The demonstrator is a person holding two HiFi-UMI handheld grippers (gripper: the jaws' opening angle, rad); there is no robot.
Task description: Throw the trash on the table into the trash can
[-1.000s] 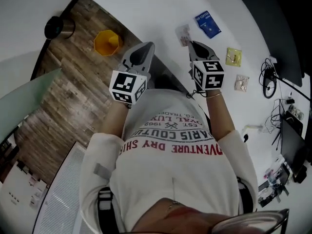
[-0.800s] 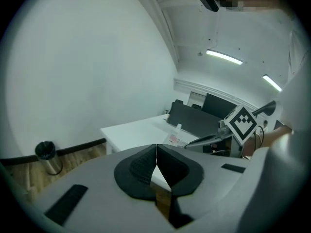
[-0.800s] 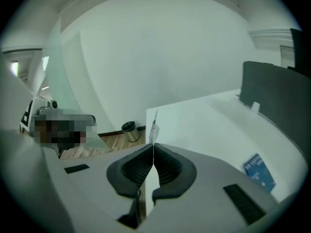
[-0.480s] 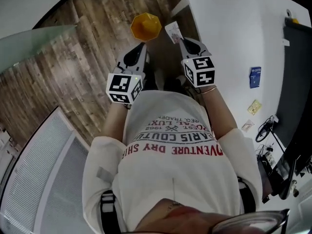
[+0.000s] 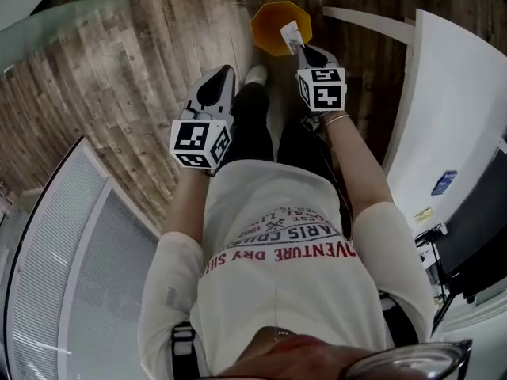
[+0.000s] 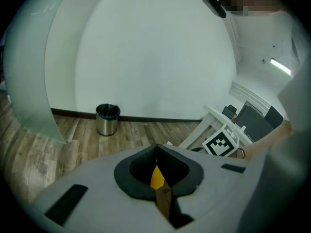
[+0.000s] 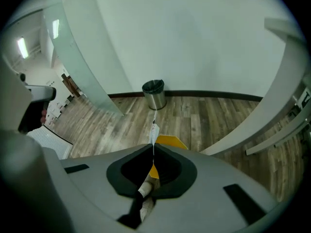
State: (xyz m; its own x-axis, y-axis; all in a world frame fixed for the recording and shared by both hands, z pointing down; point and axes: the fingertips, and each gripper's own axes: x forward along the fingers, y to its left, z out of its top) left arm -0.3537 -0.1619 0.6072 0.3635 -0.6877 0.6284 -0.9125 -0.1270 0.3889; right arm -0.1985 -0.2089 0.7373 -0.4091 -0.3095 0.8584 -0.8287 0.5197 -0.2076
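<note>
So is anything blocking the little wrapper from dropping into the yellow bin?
No, nothing visible does. The right gripper pinches the wrapper right at the open mouth of the yellow bin, with nothing between them.

trash can orange-yellow. wrapper white, faint print. left gripper and right gripper grey, cubes in black-and-white squares. floor brown wood grain. small bin silver, black liner. table white, packet on it blue.
</note>
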